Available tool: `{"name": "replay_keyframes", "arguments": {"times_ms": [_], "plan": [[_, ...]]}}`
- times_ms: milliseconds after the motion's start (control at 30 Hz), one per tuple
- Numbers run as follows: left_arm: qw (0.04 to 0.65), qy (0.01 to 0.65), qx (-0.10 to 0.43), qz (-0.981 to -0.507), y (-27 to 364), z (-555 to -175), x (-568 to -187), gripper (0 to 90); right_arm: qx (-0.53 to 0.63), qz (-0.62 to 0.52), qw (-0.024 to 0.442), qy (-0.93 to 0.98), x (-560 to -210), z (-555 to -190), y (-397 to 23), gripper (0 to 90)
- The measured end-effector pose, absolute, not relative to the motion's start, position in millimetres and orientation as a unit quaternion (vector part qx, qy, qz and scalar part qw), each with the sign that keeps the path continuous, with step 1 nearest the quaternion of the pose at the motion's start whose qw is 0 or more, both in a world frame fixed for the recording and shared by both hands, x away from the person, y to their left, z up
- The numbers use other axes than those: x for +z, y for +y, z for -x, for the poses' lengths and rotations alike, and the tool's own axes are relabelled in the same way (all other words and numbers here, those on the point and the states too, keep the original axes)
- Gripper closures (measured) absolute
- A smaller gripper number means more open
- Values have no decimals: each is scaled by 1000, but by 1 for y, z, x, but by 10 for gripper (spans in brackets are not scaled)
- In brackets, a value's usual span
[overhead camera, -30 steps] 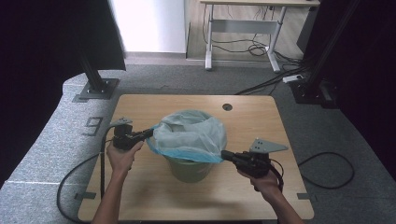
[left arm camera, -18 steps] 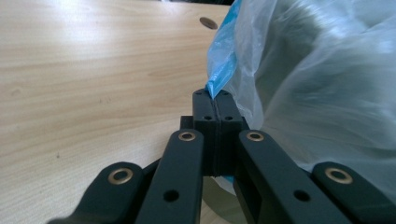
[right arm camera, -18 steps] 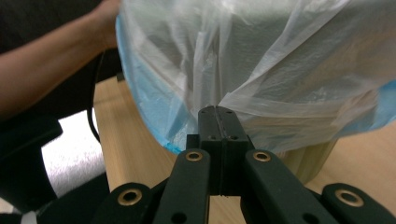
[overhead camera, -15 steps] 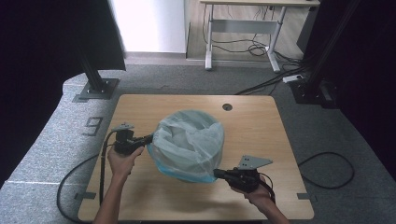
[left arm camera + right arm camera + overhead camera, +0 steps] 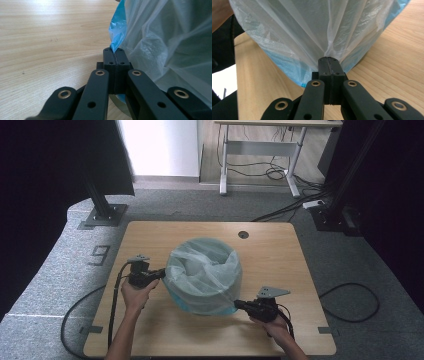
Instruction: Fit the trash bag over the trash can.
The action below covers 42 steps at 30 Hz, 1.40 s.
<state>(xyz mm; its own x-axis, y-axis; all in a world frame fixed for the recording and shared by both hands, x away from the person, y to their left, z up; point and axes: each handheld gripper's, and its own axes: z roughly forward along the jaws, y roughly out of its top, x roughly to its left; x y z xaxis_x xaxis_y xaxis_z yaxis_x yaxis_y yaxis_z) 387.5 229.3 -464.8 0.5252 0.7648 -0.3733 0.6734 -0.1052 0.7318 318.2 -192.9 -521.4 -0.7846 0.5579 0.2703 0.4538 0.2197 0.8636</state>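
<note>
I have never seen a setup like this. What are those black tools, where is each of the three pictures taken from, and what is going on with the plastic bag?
A person sits at a wooden table with hand-held tongs in each hand; there is no robot arm. The high view looks down from above. The other two pictures come from cameras riding on each tool, looking along its black jaws. On the table stands a bin covered by a pale blue plastic bag. The left tongs are shut on the bag's edge at one side, and the right tongs are shut on its lower edge at the other side, the film bunched between the closed jaws.
</note>
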Motion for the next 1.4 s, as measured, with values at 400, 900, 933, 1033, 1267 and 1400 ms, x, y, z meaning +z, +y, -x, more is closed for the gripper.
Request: {"name": "replay_keyframes", "arguments": {"times_ms": [400, 900, 933, 1033, 1267, 1400], "plan": [[457, 482, 53, -746, 224, -387, -469, 897, 532, -337, 70, 773, -524, -322, -203, 888], [473, 476, 53, -740, 228, -383, -465, 830, 538, -342, 84, 766, -521, -320, -206, 858], [474, 474, 56, -740, 229, -382, -464, 814, 540, -341, 90, 764, -520, -319, -207, 805], [480, 471, 76, -736, 232, -377, -459, 738, 551, -338, 98, 756, -517, -314, -210, 669], [497, 466, 119, -722, 243, -365, -448, 463, 570, -333, 116, 742, -510, -307, -219, 522], [502, 453, 132, -725, 247, -359, -441, 408, 576, -345, 128, 730, -507, -306, -226, 456]]}}
